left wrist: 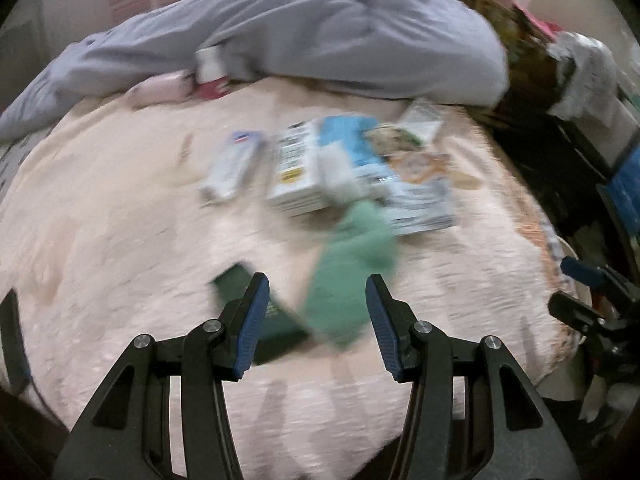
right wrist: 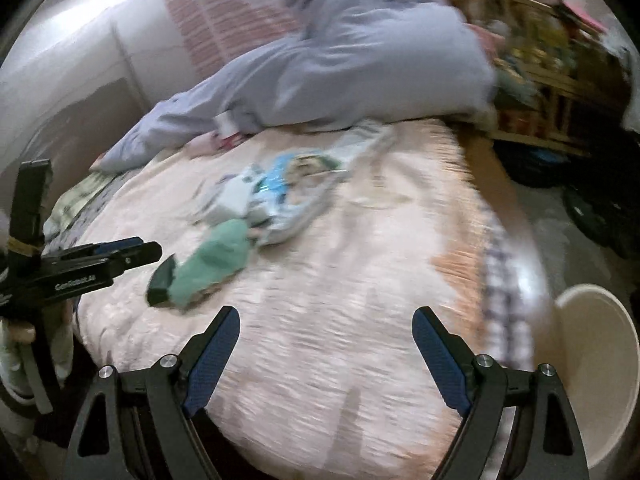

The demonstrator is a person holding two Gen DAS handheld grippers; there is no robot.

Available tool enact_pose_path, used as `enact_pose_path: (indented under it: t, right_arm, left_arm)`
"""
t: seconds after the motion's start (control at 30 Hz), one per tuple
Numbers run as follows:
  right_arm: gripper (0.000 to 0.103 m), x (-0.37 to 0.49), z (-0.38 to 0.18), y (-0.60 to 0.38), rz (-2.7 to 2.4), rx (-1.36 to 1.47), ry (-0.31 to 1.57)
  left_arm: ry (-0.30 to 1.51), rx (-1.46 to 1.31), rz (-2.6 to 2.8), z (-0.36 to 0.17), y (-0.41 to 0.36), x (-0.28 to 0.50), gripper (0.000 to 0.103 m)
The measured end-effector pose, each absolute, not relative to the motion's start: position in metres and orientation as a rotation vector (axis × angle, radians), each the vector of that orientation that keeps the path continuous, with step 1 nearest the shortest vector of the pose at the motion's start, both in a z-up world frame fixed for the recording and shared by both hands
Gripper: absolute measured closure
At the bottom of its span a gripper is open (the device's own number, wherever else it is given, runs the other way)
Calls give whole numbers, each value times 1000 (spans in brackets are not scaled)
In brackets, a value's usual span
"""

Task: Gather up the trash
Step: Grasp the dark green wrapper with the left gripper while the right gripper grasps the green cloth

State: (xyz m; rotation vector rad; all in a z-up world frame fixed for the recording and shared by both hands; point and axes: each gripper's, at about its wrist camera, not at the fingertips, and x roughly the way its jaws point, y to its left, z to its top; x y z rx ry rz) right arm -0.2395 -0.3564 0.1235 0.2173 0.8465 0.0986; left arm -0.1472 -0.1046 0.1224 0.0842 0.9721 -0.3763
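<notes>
— On the bed (left wrist: 100,220), a pale pink fuzzy blanket; grey bedding (left wrist: 320,40) heaped at the far end, cluttered shelves (right wrist: 540,72) beyond.

— And the trash?

— Mid-blanket: one green wrapper (left wrist: 348,276), one dark green box (left wrist: 260,312), about four blurred white-and-blue cartons (left wrist: 296,168). One cream bin (right wrist: 600,380) beside the bed.

— Claws?

— Left gripper (left wrist: 316,292) and right gripper (right wrist: 326,320) both spread, holding nothing.

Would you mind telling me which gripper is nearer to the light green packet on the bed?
Left. The left gripper hangs open right at the light green packet, jaws either side of its near end. The right gripper, also open, sits farther back over bare blanket, the packet off to its left.
</notes>
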Motion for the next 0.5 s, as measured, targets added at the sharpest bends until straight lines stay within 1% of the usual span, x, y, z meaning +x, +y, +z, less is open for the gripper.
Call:
enact_pose_path:
  t: [0.23,0.5]
  right_arm:
    - [17,-195,116,-296,253,157,878]
    - [18,-127,86,-257,326,193,972]
  left_arm:
    - [1022,12,-299,100,-53,-139,54]
    - [1043,-51,-283,94,-29,-135,54]
